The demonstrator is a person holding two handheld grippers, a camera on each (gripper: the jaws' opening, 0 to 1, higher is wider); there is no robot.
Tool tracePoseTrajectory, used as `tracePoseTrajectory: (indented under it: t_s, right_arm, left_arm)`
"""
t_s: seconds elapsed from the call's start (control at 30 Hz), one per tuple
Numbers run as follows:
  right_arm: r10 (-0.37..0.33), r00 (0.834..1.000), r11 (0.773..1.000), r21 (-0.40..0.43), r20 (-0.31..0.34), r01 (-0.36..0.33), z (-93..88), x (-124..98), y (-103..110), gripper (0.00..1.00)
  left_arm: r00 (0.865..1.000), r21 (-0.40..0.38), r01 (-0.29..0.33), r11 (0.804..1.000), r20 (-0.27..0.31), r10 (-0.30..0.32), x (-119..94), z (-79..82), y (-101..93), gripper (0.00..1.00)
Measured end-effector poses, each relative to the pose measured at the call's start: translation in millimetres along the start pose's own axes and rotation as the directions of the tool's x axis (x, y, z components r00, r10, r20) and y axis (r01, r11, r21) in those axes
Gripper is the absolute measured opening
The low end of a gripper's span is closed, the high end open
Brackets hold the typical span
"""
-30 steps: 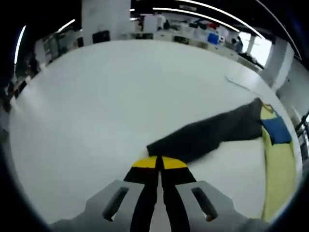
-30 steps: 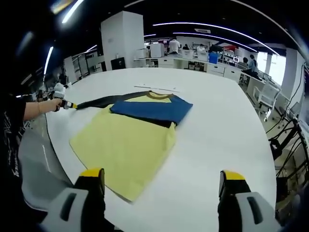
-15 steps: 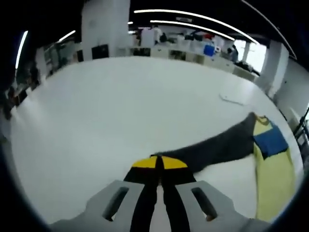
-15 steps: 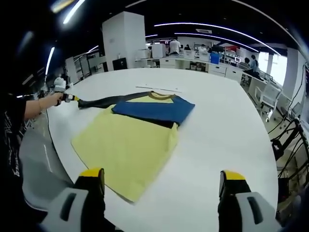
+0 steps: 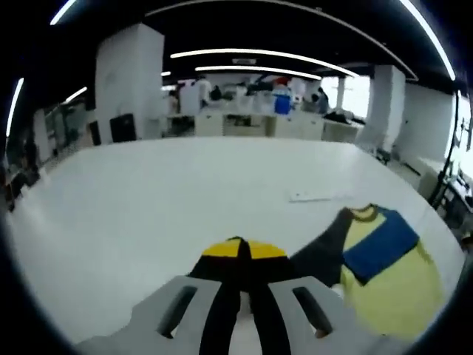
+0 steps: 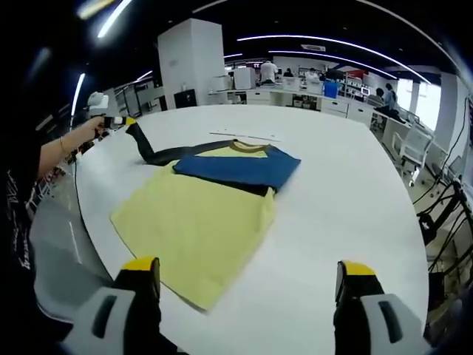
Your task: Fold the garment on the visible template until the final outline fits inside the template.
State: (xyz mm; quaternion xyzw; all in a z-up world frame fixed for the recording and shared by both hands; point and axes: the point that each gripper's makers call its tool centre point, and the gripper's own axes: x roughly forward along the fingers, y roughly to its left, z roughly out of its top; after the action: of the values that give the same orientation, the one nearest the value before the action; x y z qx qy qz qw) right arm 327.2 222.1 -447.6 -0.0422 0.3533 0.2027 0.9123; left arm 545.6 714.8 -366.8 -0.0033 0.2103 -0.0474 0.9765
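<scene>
Biggest worry right now: my left claw is pinched tight on the cuff of the dark sleeve, holding it up off the worktop, and that's a long floppy strip of knit. If I swing it across too fast it'll twist or land in a rope instead of lying flat, and then the outline gets lumpy. Pull too hard and the whole shirt could slide on that smooth white surface, since nothing is pinning it down. My right claw is hanging wide apart near the hem with nothing between its jaws, so it's no anchor at the moment.

The shirt lies spread near the worktop's edge on my side. The blue sleeve is already folded across the chest. If the dark one goes on top crooked, it could drag that blue layer out of place.

Material-wise: soft pale yellow body, matte, lies pretty flat with a few shallow ripples, and the edges look thin and limp. Blue panel is the same kind of fabric with a darker band at its edge. Collar is a brownish rib. There's a thin pale strip on the worktop just beyond the collar, can't tell what it is. I honestly can't make out a template outline anywhere.
</scene>
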Motion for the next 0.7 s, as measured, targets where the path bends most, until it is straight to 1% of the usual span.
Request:
tracePoseTrajectory:
  t_s: [0.1,0.23,0.27,0.37,0.53,0.6,0.67,0.7]
  right_arm:
    - [0.001,1.000,1.000,0.001,0.003,-0.001,0.3,-0.1,0.1,0.99]
    - [0.005,1.000,1.000,-0.002,0.007,-0.005,0.7,-1.6,0.0,0.99]
    - [0.006,1.000,1.000,-0.003,0.009,-0.006,0.9,-2.2,-0.3,0.99]
    - [0.009,1.000,1.000,-0.005,0.015,-0.009,1.8,-3.3,-0.6,0.99]
    - [0.020,0.999,1.000,-0.010,0.026,-0.020,3.4,-4.3,0.1,0.99]
    - [0.028,0.999,1.000,-0.014,0.030,-0.028,4.1,-4.2,1.3,0.99]
    - [0.042,0.999,0.999,-0.018,0.029,-0.041,4.3,-3.9,3.5,0.99]
    - [0.044,0.999,0.999,-0.021,0.028,-0.043,4.3,-3.8,4.0,0.99]
  left_arm:
    - [0.999,0.030,0.039,0.999,0.029,-0.040,5.2,16.0,-19.8,0.00]
    - [0.996,0.047,0.078,0.996,0.046,-0.080,11.5,29.1,-39.1,0.00]
    - [0.995,0.049,0.082,0.995,0.048,-0.084,12.2,30.2,-40.9,0.00]
    - [0.992,0.065,0.109,0.992,0.057,-0.112,15.6,37.4,-56.9,0.00]
    - [0.984,0.096,0.161,0.982,0.065,-0.168,25.4,49.4,-88.9,0.00]
    - [0.978,0.104,0.186,0.977,0.075,-0.194,28.7,56.0,-104.7,0.00]
    - [0.976,0.118,0.197,0.973,0.072,-0.206,31.9,59.7,-117.3,0.00]
    - [0.975,0.122,0.200,0.972,0.072,-0.210,32.5,60.4,-119.6,0.00]
